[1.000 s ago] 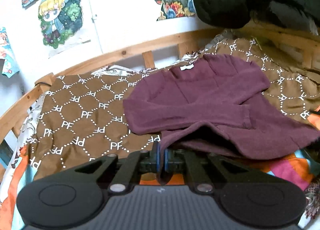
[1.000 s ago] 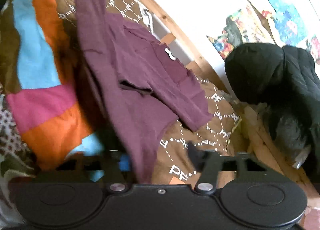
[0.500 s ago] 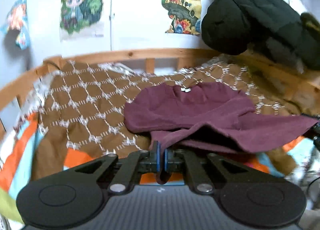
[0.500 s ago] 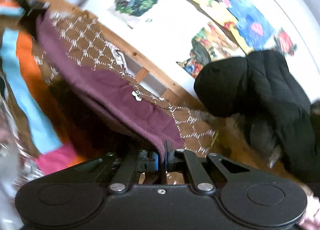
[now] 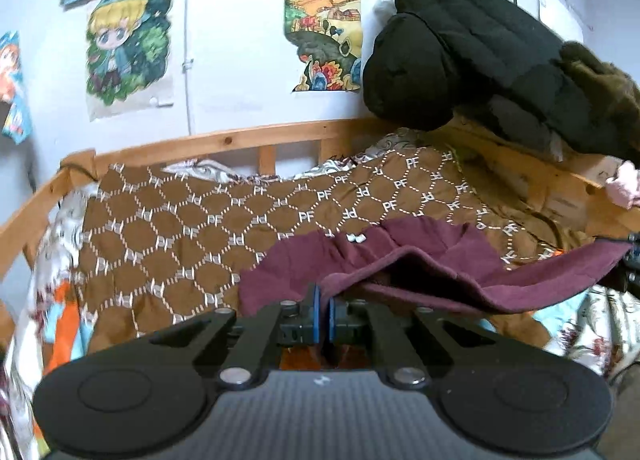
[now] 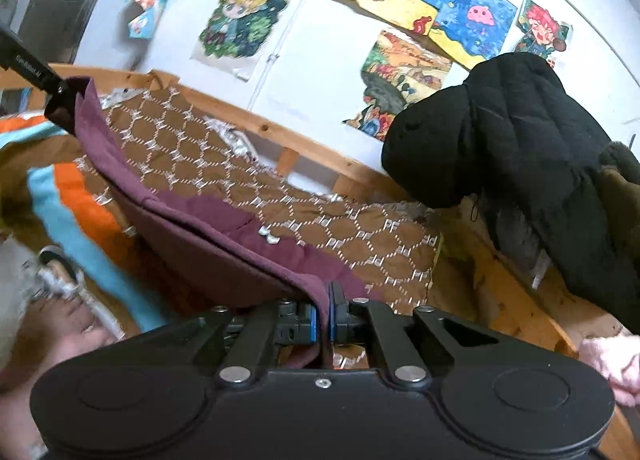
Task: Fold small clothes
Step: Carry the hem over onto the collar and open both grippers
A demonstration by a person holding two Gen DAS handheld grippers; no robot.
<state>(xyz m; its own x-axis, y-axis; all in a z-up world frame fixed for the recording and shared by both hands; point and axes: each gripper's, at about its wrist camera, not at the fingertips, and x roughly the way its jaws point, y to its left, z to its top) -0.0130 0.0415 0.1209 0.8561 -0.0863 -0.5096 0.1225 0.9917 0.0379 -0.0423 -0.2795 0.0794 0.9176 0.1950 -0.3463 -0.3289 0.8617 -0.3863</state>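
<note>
- You hold a maroon sweater point(image 5: 420, 260) by its hem, stretched between both tools above the bed's brown patterned quilt point(image 5: 192, 227); its collar end trails on the quilt.
- Your left hand-held gripper point(image 5: 322, 314) is clamped fully shut on one hem corner, tilted down toward the bed.
- Your right hand-held gripper point(image 6: 323, 316) has just closed its jaws, which now pinch the other corner, pointing nearer level.
- Risk: each pinch takes only thin fabric edge, so a pull apart could slip a corner free.
- Risk: the dragging collar could bunch and skew the fold.
</note>
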